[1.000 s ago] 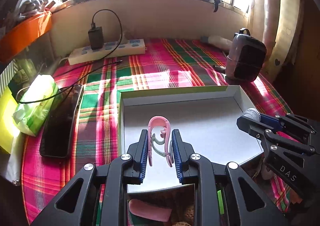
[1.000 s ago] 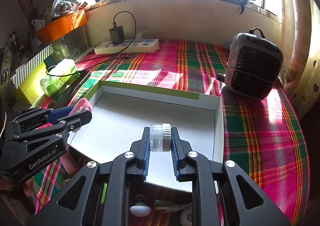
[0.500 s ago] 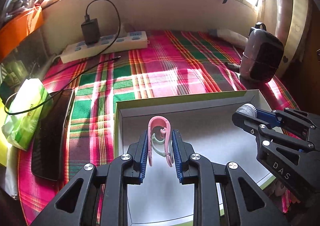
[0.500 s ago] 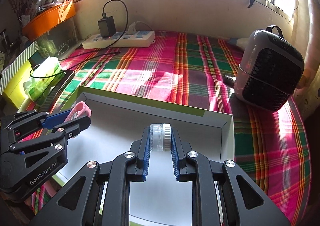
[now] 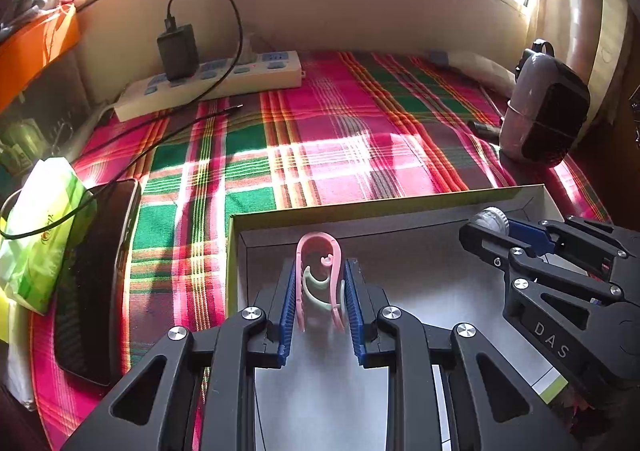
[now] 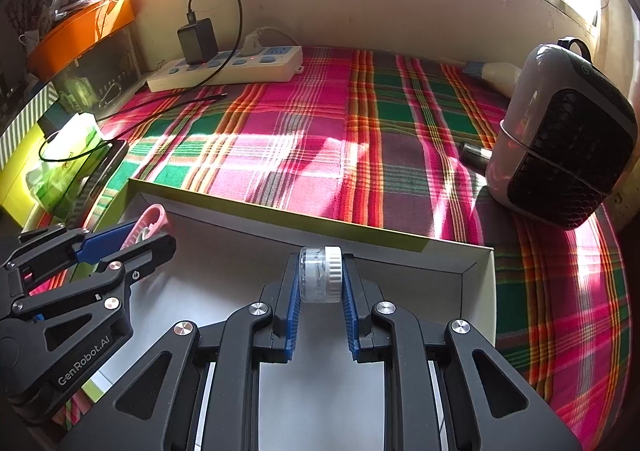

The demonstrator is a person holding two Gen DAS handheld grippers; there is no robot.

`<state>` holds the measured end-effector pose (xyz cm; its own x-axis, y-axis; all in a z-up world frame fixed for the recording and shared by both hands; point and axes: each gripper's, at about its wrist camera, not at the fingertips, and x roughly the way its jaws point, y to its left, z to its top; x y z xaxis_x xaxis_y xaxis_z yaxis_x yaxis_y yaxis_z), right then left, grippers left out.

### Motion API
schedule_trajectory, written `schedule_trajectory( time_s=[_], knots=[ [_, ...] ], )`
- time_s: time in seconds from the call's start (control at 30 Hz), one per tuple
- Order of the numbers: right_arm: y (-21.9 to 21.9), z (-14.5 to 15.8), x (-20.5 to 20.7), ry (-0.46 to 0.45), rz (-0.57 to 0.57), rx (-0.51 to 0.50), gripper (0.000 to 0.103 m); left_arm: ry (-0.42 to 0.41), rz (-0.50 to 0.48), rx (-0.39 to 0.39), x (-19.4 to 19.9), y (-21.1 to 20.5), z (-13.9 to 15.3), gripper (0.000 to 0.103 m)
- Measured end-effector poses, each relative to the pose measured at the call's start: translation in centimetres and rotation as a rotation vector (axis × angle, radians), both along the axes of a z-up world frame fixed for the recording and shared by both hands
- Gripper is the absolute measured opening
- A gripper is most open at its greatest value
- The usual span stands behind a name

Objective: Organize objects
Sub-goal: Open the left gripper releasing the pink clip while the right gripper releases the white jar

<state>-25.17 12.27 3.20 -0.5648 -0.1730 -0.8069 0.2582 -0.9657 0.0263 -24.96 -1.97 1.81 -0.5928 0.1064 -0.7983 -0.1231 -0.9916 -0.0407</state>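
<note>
Left wrist view: from my left hand I look steeply down along my left gripper, close over the shallow white cardboard box. Right wrist view: the same close, downward angle along my right gripper. Both share the box, the pink-and-green plaid cloth and each other's gripper.

The near part of the shallow box is hidden behind both gripper bodies and runs off the bottom edge in each view. The phone along the plaid cloth's left edge is partly covered by the green tissue pack. The orange tray is cut by the frame, its contents blurred.
</note>
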Motion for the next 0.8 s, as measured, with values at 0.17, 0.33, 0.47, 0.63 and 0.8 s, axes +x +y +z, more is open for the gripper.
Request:
schedule_trajectory(
  time_s=[0.17,0.33,0.47,0.63,0.8],
  knots=[
    [-0.14,-0.03,-0.18,-0.002,-0.003,0.007,0.020,-0.001,-0.006,-0.011,-0.13,0.19,-0.27,0.021],
    [-0.04,-0.32,-0.44,-0.020,-0.012,0.010,0.020,-0.004,-0.009,-0.014,-0.22,0.28,-0.35,0.021],
    [-0.04,-0.33,-0.44,-0.020,-0.016,0.019,0.020,-0.004,-0.010,-0.017,-0.26,0.29,-0.37,0.021],
    [-0.06,-0.40,-0.43,-0.023,-0.020,0.029,0.020,-0.006,-0.009,-0.023,-0.32,0.35,-0.45,0.021],
    [-0.11,-0.48,-0.46,-0.029,-0.028,0.029,0.021,-0.007,-0.010,-0.027,-0.30,0.43,-0.46,0.022]
  ],
)
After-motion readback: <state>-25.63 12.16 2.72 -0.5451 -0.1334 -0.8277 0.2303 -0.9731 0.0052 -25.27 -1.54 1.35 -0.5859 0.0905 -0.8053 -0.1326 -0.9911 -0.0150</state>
